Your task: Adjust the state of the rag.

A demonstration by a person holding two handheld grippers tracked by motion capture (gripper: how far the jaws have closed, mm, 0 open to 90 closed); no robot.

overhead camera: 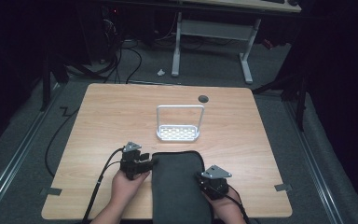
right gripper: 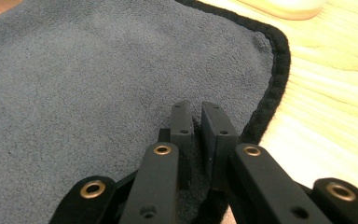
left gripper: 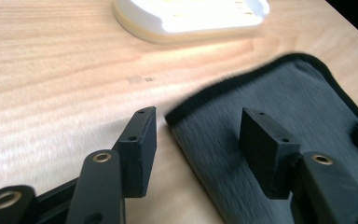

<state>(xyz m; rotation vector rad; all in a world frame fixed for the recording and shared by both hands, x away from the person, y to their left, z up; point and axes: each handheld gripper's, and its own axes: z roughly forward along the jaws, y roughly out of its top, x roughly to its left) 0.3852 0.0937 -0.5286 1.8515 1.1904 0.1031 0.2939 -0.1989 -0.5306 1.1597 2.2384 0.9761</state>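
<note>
A dark grey cloth with a black hem lies flat on the wooden table, reaching the near edge. My left gripper is at the cloth's far left corner. In the left gripper view its jaws stand wide open over the hem, one pad above bare wood and one above the cloth, neither pressing on it. My right gripper is at the cloth's right edge. In the right gripper view its jaws are nearly together, pinching a small ridge of the cloth just inside the hem.
A white rack with a tall wire handle stands just beyond the cloth, mid-table; its base shows at the top of the left gripper view. A dark round cable hole sits near the far edge. Bare wood lies left and right.
</note>
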